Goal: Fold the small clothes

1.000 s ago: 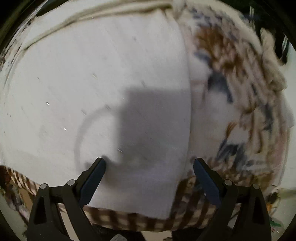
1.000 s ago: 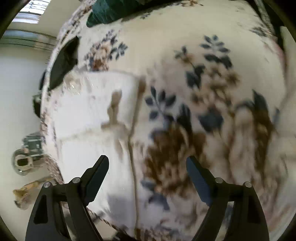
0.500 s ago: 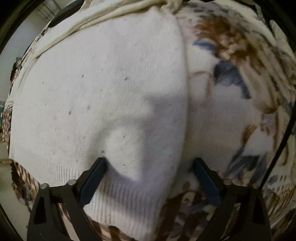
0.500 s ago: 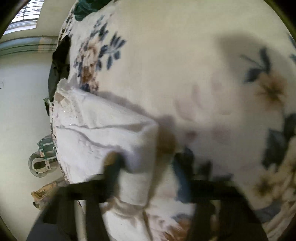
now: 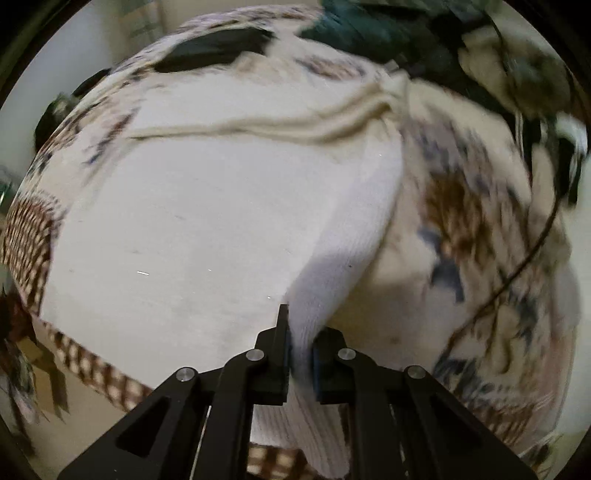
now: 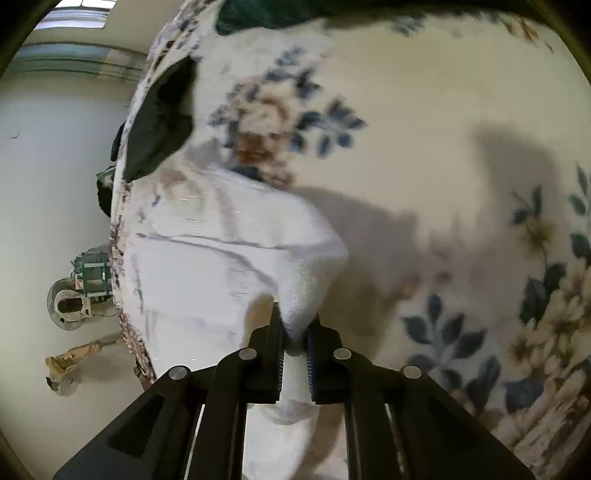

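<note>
A white knitted garment [image 5: 207, 236] lies spread on a floral blanket [image 5: 461, 206]. My left gripper [image 5: 300, 350] is shut on its ribbed hem edge, which rises in a pinched fold between the jaws. In the right wrist view the same white garment [image 6: 207, 273] shows at the left, and my right gripper [image 6: 294, 339] is shut on a lifted corner of it. A cream folded strip [image 5: 295, 122] crosses the garment's far side.
A black cloth [image 6: 159, 122] and a dark green cloth [image 5: 369, 29] lie at the blanket's far edge. A thin dark cable [image 5: 517, 266] runs over the blanket on the right. A fan [image 6: 70, 302] and floor lie beyond the left edge.
Both grippers were open a second ago and are now closed on the white garment's edge. The pinched parts have risen off the blanket.
</note>
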`<action>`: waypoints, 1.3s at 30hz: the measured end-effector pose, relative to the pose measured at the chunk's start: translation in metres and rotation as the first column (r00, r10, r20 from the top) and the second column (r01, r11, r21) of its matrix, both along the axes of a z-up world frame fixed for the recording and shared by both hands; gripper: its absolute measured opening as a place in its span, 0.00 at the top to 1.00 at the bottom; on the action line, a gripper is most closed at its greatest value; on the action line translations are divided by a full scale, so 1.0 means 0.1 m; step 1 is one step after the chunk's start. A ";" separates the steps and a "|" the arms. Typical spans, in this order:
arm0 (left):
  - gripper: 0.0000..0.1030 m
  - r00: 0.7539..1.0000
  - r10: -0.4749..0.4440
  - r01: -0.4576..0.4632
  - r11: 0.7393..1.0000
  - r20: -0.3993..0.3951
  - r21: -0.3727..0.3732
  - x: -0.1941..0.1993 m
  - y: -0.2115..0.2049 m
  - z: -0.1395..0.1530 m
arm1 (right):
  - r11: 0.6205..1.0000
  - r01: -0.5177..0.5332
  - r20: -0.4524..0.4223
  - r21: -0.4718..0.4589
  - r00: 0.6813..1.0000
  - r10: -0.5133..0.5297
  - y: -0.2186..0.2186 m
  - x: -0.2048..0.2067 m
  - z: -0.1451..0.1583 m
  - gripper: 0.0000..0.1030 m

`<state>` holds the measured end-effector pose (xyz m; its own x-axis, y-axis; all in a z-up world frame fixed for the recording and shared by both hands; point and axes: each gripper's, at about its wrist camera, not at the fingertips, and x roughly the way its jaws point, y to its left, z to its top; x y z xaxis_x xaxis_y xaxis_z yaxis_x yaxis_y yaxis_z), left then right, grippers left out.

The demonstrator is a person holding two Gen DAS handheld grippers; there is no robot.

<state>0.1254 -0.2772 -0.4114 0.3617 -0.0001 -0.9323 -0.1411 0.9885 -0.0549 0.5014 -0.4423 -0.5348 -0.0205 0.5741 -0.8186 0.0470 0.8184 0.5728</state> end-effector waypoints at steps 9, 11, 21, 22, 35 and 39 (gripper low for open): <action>0.94 0.975 0.221 -0.215 0.963 0.016 -0.164 -0.04 1.53 0.29 | 0.996 -0.056 0.055 -0.066 0.997 0.060 1.31 0.34 0.69 0.91; 0.94 0.968 0.252 -0.245 0.950 0.009 -0.194 -0.03 1.88 0.24 | 0.993 -0.071 0.069 -0.090 0.995 0.077 1.75 0.45 0.72 0.91; 0.94 0.925 0.369 -0.377 0.863 -0.090 -0.336 -0.02 3.44 -0.25 | 0.961 -0.151 0.032 -0.233 0.986 0.163 4.10 0.93 0.29 0.91; 0.94 0.918 0.381 -0.396 0.849 -0.113 -0.349 -0.03 3.57 -0.35 | 0.953 -0.164 0.027 -0.253 0.984 0.177 4.28 0.93 0.23 0.91; 0.73 0.888 0.359 -0.458 0.750 -0.287 -0.477 -0.11 4.27 -0.99 | 0.881 -0.234 -0.064 -0.411 0.972 0.228 5.31 0.89 -0.47 0.80; 0.52 0.878 0.387 -0.478 0.716 -0.281 -0.509 -0.30 4.56 -0.89 | 0.935 -0.211 -0.028 -0.283 0.977 0.212 5.10 0.68 -0.19 0.33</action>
